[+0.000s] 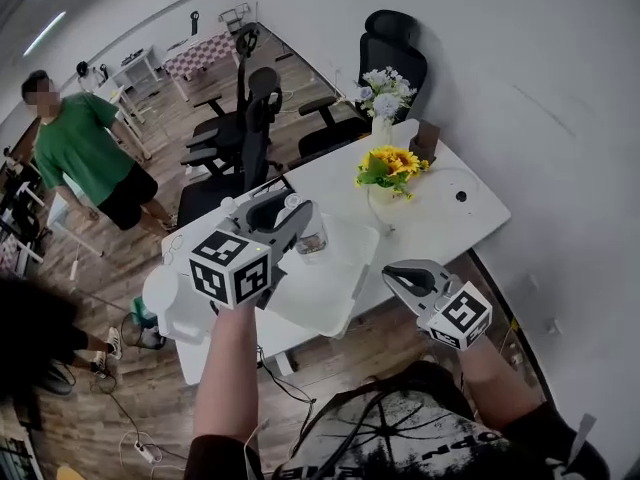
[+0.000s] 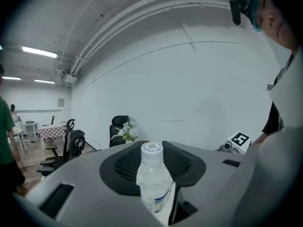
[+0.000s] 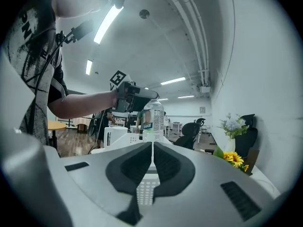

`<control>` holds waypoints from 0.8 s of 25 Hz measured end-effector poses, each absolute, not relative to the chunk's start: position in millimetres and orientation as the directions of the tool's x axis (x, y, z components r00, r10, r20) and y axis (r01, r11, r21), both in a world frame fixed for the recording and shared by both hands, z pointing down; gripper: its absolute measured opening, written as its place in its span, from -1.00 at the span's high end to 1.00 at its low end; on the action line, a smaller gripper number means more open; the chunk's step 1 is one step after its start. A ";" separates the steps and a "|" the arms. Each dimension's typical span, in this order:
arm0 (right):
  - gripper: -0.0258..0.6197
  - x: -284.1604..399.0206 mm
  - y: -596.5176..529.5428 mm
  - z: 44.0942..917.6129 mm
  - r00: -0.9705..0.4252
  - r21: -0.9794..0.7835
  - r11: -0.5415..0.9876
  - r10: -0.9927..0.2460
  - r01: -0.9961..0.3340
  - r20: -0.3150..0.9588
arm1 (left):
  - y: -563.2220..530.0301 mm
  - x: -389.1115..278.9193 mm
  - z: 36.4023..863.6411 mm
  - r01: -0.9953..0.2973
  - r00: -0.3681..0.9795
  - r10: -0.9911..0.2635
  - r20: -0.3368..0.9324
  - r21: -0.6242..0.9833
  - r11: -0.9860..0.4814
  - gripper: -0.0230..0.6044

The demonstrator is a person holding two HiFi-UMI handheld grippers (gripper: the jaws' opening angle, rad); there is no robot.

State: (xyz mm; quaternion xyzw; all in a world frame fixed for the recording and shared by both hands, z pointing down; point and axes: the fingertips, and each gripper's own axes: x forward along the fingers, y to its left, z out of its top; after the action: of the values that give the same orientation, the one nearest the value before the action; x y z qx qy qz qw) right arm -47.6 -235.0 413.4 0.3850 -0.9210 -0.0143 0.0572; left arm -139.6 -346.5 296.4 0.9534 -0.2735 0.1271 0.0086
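Water bottle (image 2: 152,178), thin clear plastic that looks light, slippery and easily crushed, hangs above the worktop (image 1: 450,213) clamped mid-body in the left gripper (image 1: 288,218), while the right gripper (image 1: 408,280) has its jaws together, empty.

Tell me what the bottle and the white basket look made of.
The bottle looks like clear, glossy plastic: you can see through it, and it has a white cap. The basket is probably matte white plastic: the right gripper view shows rows of small holes in it.
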 end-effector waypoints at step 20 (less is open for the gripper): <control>0.85 103.2 -189.5 409.7 -0.597 0.052 0.605 -0.794 -0.794 0.118 | -319.2 37.1 276.3 -0.411 0.890 -0.406 0.209 -0.022 -0.911 0.46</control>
State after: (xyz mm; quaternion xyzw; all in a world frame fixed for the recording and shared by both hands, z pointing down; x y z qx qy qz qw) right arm 103.2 -189.5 409.7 0.4442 -0.8936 0.0029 0.0644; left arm 37.1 -319.2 276.3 0.9720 -0.2102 0.1049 0.0115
